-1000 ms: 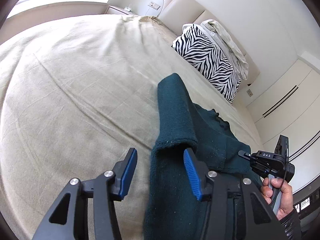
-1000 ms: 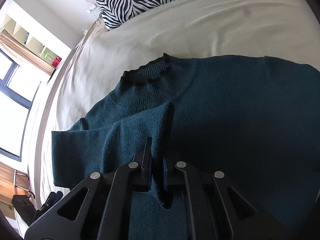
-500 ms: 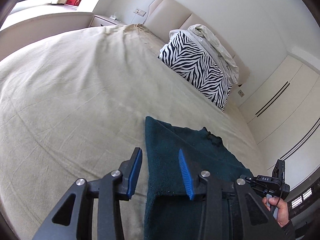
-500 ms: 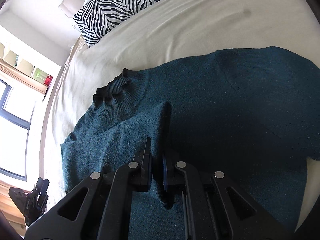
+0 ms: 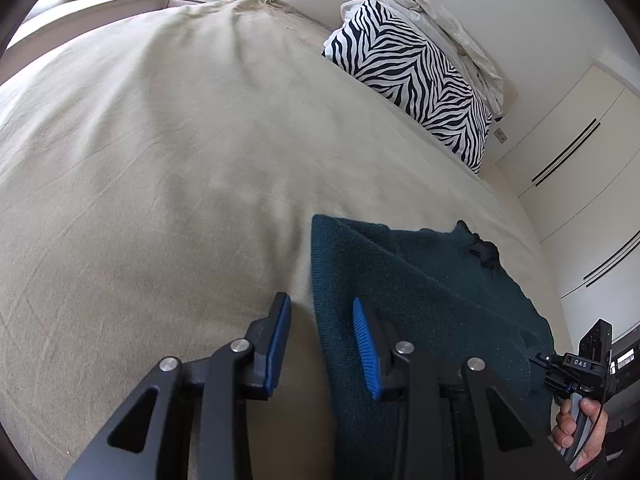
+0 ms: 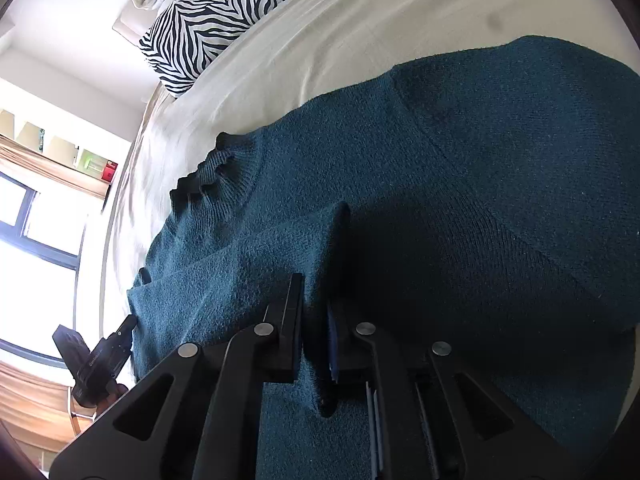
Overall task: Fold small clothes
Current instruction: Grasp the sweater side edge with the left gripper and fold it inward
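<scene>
A dark teal knitted sweater (image 6: 460, 184) lies spread on the beige bed, its ruffled collar (image 6: 204, 176) toward the pillow. My right gripper (image 6: 316, 320) is shut on a folded sleeve of the sweater (image 6: 280, 248) and holds it over the sweater's body. My left gripper (image 5: 320, 340) is open and empty; the sweater's folded edge (image 5: 320, 264) runs up between its blue pads (image 5: 364, 344). The sweater also shows in the left wrist view (image 5: 420, 300), with the right gripper (image 5: 576, 364) at its far side.
A zebra-striped pillow (image 5: 412, 84) and a crumpled cream cloth (image 5: 448, 24) lie at the headboard. The beige bedsheet (image 5: 180, 152) stretches left of the sweater. White wardrobe doors (image 5: 580, 184) stand on the right. A window (image 6: 36, 216) is beyond the bed.
My left gripper has let go of the sweater's raised fold and drawn back; the fold now lies flat. My right gripper has carried the sleeve further across the sweater's body.
</scene>
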{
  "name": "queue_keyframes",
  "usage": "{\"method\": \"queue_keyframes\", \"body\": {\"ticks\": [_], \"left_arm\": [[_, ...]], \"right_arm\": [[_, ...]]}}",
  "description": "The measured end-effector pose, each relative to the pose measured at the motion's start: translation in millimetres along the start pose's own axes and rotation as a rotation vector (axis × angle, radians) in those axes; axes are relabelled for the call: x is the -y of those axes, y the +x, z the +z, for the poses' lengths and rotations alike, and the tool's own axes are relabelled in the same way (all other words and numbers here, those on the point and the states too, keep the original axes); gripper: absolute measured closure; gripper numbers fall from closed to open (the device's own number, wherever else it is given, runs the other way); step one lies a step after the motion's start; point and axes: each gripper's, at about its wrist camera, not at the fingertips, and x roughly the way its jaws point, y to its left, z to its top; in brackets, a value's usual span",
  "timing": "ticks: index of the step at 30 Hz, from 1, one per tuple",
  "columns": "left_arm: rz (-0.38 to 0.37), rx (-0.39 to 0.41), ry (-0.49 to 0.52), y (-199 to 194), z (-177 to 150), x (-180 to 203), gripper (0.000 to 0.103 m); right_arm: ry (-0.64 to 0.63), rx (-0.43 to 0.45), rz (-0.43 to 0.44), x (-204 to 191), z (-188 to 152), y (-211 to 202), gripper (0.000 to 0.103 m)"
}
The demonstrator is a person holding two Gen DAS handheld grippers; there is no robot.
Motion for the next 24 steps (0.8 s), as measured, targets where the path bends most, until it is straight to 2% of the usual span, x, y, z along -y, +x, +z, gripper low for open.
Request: {"method": "queue_keyframes", "body": {"ticks": [2,4,5,6,7,9,13,15,16,18,20,24], "left_arm": [[0.014,0.025,0.004,-8.8,4.5,3.4,0.068],[-0.011,0.076,0.001,-21.0,9.8,6.8,0.067],[-0.041,0.088,0.006,-24.4,13.0,10.1,0.067],[-0.067,0.089,0.019,-25.3,15.8,14.8,0.067],[-0.084,0.086,0.038,-24.6,17.8,21.0,0.067],[-0.103,0.058,0.067,-16.3,19.8,30.9,0.067],[-0.094,-0.089,0.037,27.1,13.9,24.1,0.066],[-0.127,-0.062,0.028,24.4,10.5,17.8,0.066],[-0.128,-0.062,0.024,20.2,8.0,17.8,0.066],[-0.133,-0.060,0.028,10.3,1.9,20.5,0.062],[-0.144,-0.058,0.055,-0.5,-8.3,25.2,0.053],[-0.123,-0.063,0.109,-21.0,-35.0,32.9,0.050]], "right_arm": [[0.001,0.046,-0.043,2.7,-0.2,-13.0,0.086],[0.000,0.103,-0.067,2.5,-2.5,-28.6,0.075],[0.001,0.119,-0.041,0.7,-4.0,-35.1,0.071],[-0.003,0.122,0.003,-3.4,-5.7,-39.0,0.060],[-0.016,0.119,0.058,-10.0,-7.6,-40.9,0.057],[-0.064,0.079,0.159,-29.1,-12.5,-36.3,0.057],[-0.090,-0.021,0.246,-53.6,-23.7,-5.2,0.057],[-0.064,-0.094,0.216,-49.1,-29.2,17.9,0.057],[-0.046,-0.099,0.221,-44.0,-32.9,23.8,0.058],[-0.025,-0.071,0.284,-35.2,-36.8,21.7,0.058],[0.014,-0.066,0.320,-26.5,-39.6,19.5,0.058],[0.033,-0.054,0.322,-14.2,-46.8,6.4,0.058]]}}
